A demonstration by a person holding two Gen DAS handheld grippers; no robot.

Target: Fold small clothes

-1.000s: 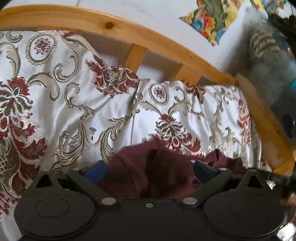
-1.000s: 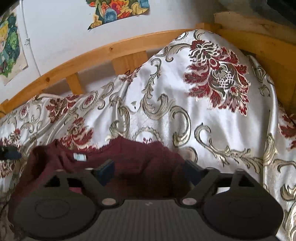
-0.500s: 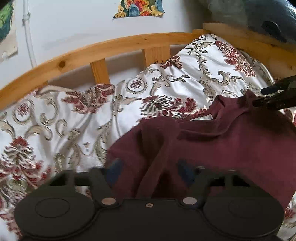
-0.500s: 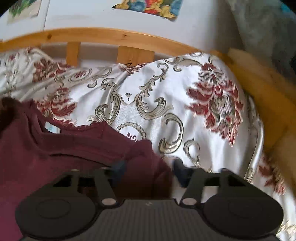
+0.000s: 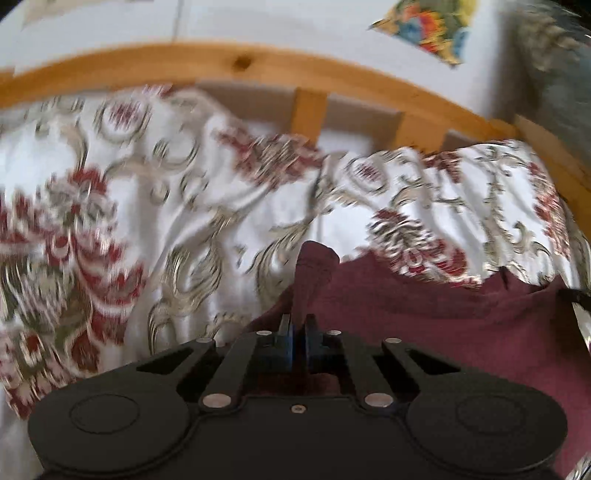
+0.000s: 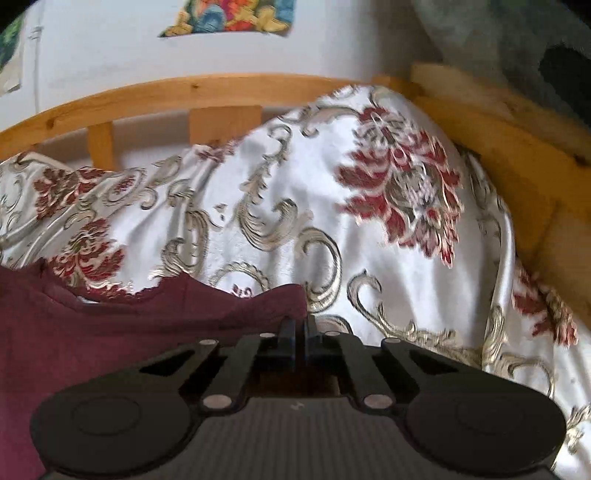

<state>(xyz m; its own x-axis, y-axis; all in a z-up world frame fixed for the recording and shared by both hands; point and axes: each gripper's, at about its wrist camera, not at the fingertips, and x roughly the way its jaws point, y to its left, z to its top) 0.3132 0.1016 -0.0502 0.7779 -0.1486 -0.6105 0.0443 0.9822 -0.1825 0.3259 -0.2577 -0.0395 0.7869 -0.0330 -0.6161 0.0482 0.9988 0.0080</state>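
A small maroon garment (image 5: 461,325) lies on a white bedspread with red and gold flowers (image 5: 147,221). In the left wrist view my left gripper (image 5: 298,328) is shut on the garment's left corner, and a pinched tuft of cloth stands up between the fingertips. In the right wrist view the same maroon garment (image 6: 92,332) spreads to the left, and my right gripper (image 6: 298,328) is shut on its right corner. The cloth under both gripper bodies is hidden.
A wooden bed rail (image 5: 258,70) with slats curves behind the bedspread (image 6: 332,221), in front of a white wall with a colourful picture (image 6: 236,18). A raised wooden side board (image 6: 517,147) runs on the right, with dark grey bundles (image 6: 498,37) above it.
Both grippers went from wide open around the garment's edge to shut on its corners. The left view swung right and then back left, and it is blurred now.
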